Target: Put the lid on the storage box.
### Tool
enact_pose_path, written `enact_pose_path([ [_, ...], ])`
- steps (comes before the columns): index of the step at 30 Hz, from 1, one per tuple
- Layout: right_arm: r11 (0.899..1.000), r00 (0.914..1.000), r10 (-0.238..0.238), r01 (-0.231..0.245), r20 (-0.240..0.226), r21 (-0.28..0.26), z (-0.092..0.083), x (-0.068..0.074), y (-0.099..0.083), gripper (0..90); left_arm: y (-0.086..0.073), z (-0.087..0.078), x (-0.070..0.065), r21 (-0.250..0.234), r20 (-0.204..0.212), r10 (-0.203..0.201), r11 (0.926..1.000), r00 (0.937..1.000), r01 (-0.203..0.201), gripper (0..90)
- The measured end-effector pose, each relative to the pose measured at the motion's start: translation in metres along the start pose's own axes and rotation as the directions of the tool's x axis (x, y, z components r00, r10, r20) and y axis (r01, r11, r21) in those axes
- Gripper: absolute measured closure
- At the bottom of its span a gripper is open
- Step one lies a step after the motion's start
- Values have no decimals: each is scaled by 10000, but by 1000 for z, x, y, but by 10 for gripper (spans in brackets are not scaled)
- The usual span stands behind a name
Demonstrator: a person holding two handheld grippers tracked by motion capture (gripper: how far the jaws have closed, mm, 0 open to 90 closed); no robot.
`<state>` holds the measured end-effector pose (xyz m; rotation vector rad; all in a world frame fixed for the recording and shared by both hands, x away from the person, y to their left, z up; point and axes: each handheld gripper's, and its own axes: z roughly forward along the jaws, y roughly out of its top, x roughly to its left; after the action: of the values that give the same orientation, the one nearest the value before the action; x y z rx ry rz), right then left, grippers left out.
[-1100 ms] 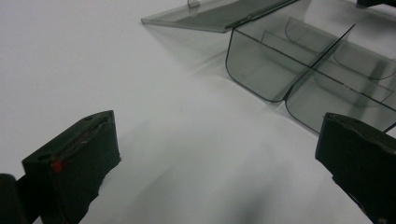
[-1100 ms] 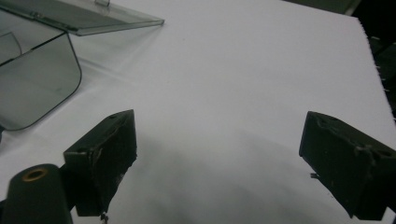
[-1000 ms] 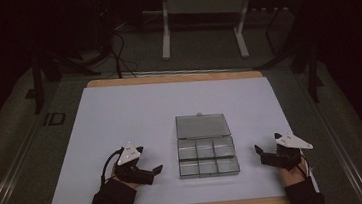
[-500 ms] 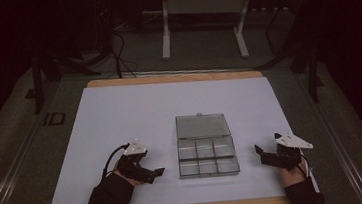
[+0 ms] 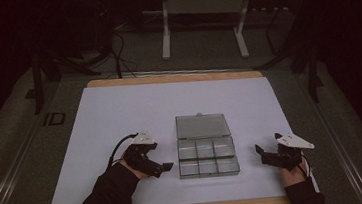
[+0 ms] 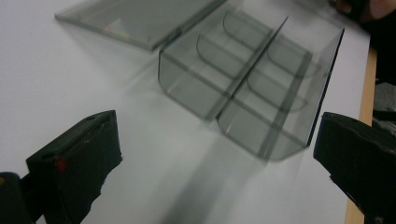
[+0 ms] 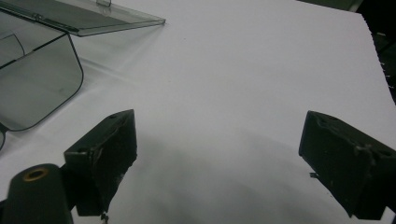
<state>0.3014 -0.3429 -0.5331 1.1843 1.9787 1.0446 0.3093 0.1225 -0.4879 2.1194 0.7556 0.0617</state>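
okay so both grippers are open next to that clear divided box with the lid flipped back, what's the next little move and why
Probably ease the left gripper a little further toward the clear box. Its fingers are spread wide and already point at the box's near end, with bare white mat between them. The compartments look empty and the lid lies flat open, so steadying or gripping the box seems likely.

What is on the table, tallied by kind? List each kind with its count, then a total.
Clear compartment box, lid open: 1
White sheet covering the table: 1
Handheld grippers: 2, left gripper and right gripper
Total: 4
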Motion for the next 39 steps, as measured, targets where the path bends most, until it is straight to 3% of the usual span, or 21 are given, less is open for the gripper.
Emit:
enact_pose_path([
  [5, 10000, 10000, -32, 32, 7, 6, 0, 0, 0, 111, 23, 3, -4, -102, -141, 133, 9999, 9998, -134, 21],
  [18, 9998, 9996, -146, 148, 238, -98, -1, 2, 0, 111, 59, 7, 3, -355, -825, -223, 9992, 9963, 194, 32],
  [21, 9998, 9994, -131, 136, 314, -156, -1, 2, 0, 111, 66, 9, 4, -433, -1171, -381, 9985, 9924, 332, 31],
  [22, 9998, 9995, -114, 118, 289, -144, -1, 2, 0, 111, 68, 10, 5, -416, -1478, -493, 9982, 9878, 436, 31],
  [25, 9999, 9996, -90, 93, 271, -118, -1, 2, 0, 111, 74, 15, 8, -448, -1714, -739, 9967, 9824, 672, 39],
  [31, 9995, 9992, -282, 286, 280, -137, -1, 3, 0, 111, 81, 30, 15, -608, -1867, -1251, 9914, 9744, 1157, 49],
  [37, 9980, 9976, -625, 628, 308, -86, 0, 7, 0, 110, 87, 45, 21, -655, -2273, -1757, 9841, 9578, 1650, 49],
  [39, 9981, 9976, -600, 603, 332, -94, 0, 7, 0, 110, 87, 49, 23, -668, -2118, -1895, 9815, 9588, 1792, 49],
])
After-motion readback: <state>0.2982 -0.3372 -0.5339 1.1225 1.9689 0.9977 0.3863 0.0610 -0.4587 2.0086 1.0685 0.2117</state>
